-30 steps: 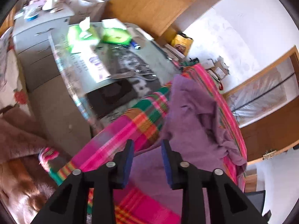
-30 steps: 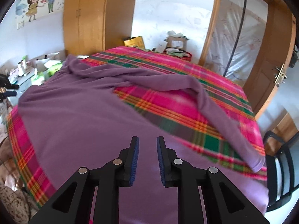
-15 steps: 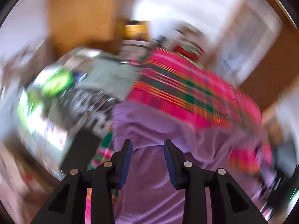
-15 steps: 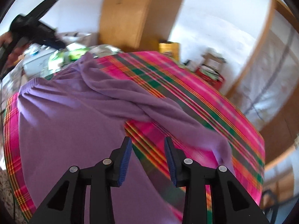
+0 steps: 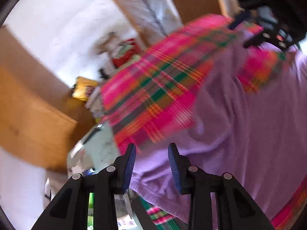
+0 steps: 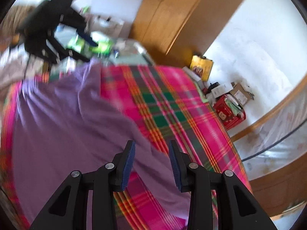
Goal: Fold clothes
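Note:
A purple long-sleeved garment (image 6: 63,126) lies spread on the bed's pink, green and orange plaid cover (image 6: 172,103). One sleeve (image 6: 153,153) runs across the cover and passes under my right gripper (image 6: 152,146). That gripper hovers over it, open, its blue pads clear of the cloth. My left gripper (image 5: 151,149) is open too, above the garment's edge (image 5: 220,134) near the bed's side, with nothing pinched. Each gripper shows in the other's view as a blurred black shape: the left gripper (image 6: 55,36) and the right gripper (image 5: 268,28).
A glass-topped table (image 6: 132,51) with green packets and clutter stands beside the bed. A wooden wardrobe (image 6: 172,15) stands behind it. A yellow bag (image 6: 201,69), a red box (image 6: 228,113) and cardboard boxes sit on the floor by the white wall. A plastic-covered sliding door (image 6: 278,134) is at right.
Both grippers have swung across the bed and rolled, so both views are tilted and blurred. The right jaws have widened. The garment lies much as before.

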### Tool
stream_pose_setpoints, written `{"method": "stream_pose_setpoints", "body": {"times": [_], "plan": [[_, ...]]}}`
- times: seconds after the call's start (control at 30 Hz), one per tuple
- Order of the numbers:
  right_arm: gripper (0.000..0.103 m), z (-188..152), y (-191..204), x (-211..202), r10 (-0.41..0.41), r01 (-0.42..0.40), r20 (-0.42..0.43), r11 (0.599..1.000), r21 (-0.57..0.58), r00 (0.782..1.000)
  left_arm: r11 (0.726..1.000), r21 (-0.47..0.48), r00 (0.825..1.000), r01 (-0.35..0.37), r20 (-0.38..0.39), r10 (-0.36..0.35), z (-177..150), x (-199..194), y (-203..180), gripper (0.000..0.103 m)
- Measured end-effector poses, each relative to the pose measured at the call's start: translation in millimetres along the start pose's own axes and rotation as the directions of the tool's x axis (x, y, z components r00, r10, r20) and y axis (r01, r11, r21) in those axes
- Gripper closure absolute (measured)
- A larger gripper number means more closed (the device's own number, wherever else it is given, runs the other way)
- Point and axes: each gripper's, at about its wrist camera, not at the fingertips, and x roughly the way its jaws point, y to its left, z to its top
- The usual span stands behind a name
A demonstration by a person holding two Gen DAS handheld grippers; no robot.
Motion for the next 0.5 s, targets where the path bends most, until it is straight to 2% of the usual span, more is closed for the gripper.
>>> {"method": "stream_pose_setpoints", "body": {"times": [0.07, 0.17, 0.37, 0.5], "plan": [[0.065, -7, 9, 18, 0.008, -0.009, -0.046, 0.999, -0.032, 0.999, 1.0, 0.024, 1.0, 0.008, -0.018, -0.008, -2, 10, -7, 0.067], [0.065, -6, 12, 35, 0.04, -0.042, -0.059, 0.999, -0.029, 0.997, 0.998, 0.059, 0.999, 0.022, -0.045, -0.019, -5, 26, -17, 0.067], [0.065, 5, 14, 52, 0.137, -0.143, -0.067, 0.986, -0.087, 0.988, 0.988, 0.15, 0.999, 0.02, -0.033, -0.015, -3, 31, -23, 0.067], [0.065, 10, 20, 64, 0.181, -0.193, -0.093, 0.973, -0.131, 0.979, 0.984, 0.177, 0.999, 0.025, -0.038, -0.019, 2, 42, -22, 0.067]]}}
